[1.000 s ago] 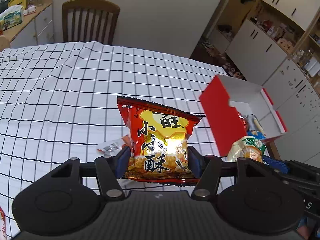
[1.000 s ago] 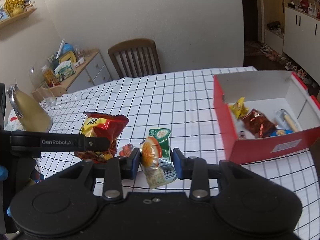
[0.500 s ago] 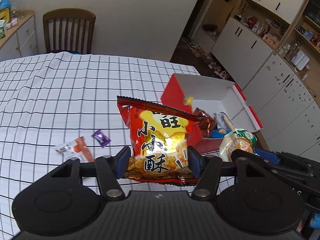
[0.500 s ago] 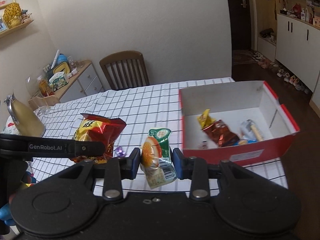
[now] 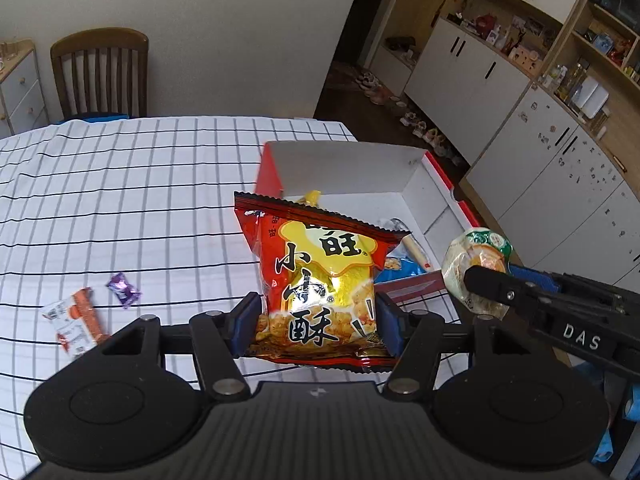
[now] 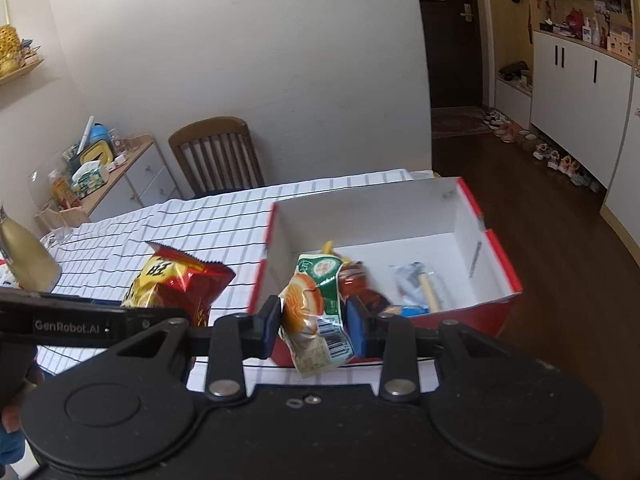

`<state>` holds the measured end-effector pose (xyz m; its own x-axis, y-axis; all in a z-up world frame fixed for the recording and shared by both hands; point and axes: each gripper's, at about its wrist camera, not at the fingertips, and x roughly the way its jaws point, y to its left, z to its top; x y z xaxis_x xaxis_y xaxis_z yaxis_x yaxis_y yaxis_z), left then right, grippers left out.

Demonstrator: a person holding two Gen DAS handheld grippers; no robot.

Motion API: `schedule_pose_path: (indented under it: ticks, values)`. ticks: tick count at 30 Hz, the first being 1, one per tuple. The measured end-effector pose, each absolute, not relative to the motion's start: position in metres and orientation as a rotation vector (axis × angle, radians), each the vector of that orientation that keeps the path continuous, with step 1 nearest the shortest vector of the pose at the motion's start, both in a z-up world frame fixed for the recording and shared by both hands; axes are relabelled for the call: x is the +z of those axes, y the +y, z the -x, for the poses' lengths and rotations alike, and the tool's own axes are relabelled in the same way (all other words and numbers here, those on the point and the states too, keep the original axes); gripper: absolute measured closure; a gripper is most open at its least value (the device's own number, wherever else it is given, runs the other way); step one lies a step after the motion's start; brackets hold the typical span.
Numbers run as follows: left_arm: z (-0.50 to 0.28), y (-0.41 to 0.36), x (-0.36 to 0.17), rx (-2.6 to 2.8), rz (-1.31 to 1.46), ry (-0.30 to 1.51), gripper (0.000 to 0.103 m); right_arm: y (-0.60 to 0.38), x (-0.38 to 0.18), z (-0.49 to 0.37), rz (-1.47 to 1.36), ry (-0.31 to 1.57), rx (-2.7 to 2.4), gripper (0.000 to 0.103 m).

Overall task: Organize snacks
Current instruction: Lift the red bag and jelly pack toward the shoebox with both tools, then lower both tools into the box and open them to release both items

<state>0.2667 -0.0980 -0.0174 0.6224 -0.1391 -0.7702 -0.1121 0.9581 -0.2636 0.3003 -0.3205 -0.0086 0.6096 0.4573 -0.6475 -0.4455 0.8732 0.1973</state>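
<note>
Over the last second both my tools have swung toward the box (image 6: 496, 280), which now sits right ahead of them, so I judge the drops come next. My left tool (image 5: 316, 326) is clamped on the red bag (image 5: 320, 280), held upright just short of the box's near wall; it is puffy, glossy, with a crimped top. My right tool (image 6: 314, 322) is closed on the green pack (image 6: 316, 308), crinkled, hanging before the same wall. Left of the box, a purple candy (image 5: 123, 289) and an orange packet (image 5: 74, 320) lie on the bench (image 5: 120, 200).

Both held snacks now nearer the red box (image 6: 496, 304); purple candy (image 5: 123, 289) revealed.
</note>
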Motion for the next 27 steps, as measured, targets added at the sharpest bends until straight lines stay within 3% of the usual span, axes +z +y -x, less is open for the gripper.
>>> schedule_pose_path:
  ticks: [12,27]
  values:
    - [-0.319,-0.152,-0.024,-0.008,0.244,0.924,0.043,-0.36,-0.018,-0.35,-0.005,0.753,0.484,0.07]
    - [-0.402,-0.166,-0.039,0.041,0.2,0.966,0.043,-0.359,-0.048,-0.396,0.061,0.794,0.459,0.07]
